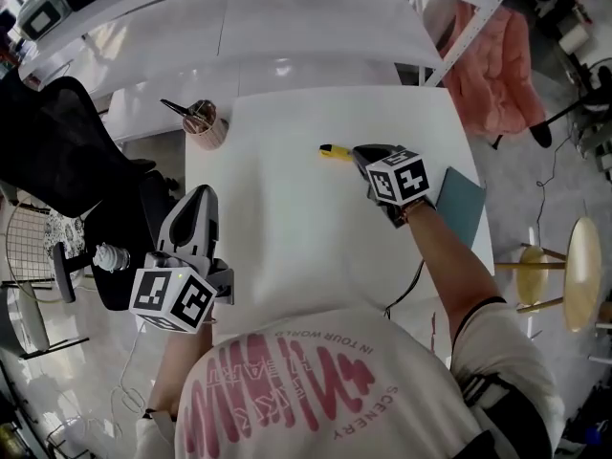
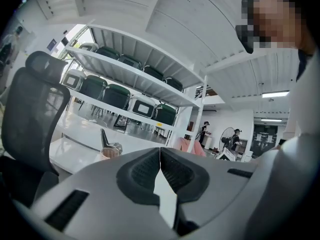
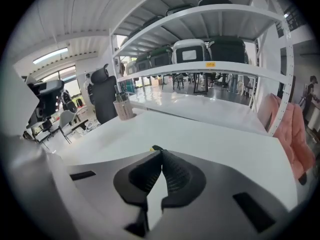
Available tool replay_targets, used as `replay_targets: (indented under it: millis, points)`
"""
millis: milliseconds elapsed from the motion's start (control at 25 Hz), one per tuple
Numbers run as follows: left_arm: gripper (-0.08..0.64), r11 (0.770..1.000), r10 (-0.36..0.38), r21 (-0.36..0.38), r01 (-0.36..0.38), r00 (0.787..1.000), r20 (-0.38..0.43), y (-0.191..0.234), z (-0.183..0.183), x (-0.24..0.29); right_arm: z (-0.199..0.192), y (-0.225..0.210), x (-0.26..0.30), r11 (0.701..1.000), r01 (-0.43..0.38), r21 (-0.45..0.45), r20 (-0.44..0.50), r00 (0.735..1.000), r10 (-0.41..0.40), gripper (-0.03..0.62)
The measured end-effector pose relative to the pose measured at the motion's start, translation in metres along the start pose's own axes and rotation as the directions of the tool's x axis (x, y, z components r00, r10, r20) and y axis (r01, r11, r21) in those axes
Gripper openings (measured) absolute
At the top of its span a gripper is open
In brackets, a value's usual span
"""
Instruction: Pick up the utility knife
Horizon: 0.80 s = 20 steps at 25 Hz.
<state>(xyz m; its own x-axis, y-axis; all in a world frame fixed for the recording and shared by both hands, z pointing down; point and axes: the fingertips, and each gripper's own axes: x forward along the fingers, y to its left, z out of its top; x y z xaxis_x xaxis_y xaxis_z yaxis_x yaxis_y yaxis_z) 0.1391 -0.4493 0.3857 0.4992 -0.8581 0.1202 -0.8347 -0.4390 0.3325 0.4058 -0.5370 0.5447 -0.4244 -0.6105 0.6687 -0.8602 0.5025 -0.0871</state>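
The utility knife is a small yellow and black tool lying on the white table toward its far side. Only its tip peeks over the jaws in the right gripper view. My right gripper is shut and empty, its tips just right of the knife, close to it. My left gripper hangs off the table's left edge, shut with nothing in it. Its own view looks level toward the shelves.
A pink pen cup with scissors stands at the table's far left corner. A teal notebook lies at the right edge. A black office chair is on the left, white shelving behind, and a wooden stool on the right.
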Motion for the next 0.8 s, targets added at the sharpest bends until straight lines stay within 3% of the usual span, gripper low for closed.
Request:
replay_targets:
  millis: [160,360,480,800]
  points:
    - [0.025,0.999,0.042,0.015,-0.042,0.998,-0.041,0.007,-0.009,0.0,0.0,-0.013,0.018,0.998,-0.02,-0.066,-0.037,0.999,0.018,0.014]
    - [0.025,0.997,0.073,0.008,-0.073,0.996,-0.054,0.017,-0.018,-0.006,-0.003,-0.014,0.04,0.984,-0.112,-0.14,-0.085,0.991,0.101,0.037]
    - [0.025,0.995,0.103,0.007,-0.103,0.992,-0.069,0.025,-0.025,-0.012,-0.003,-0.018,0.044,0.98,-0.144,-0.135,-0.094,0.987,0.132,0.059]
    - [0.025,0.983,0.18,-0.011,-0.181,0.981,-0.066,0.052,-0.027,-0.032,-0.014,-0.008,0.055,0.967,-0.236,-0.099,-0.156,0.963,0.219,0.198]
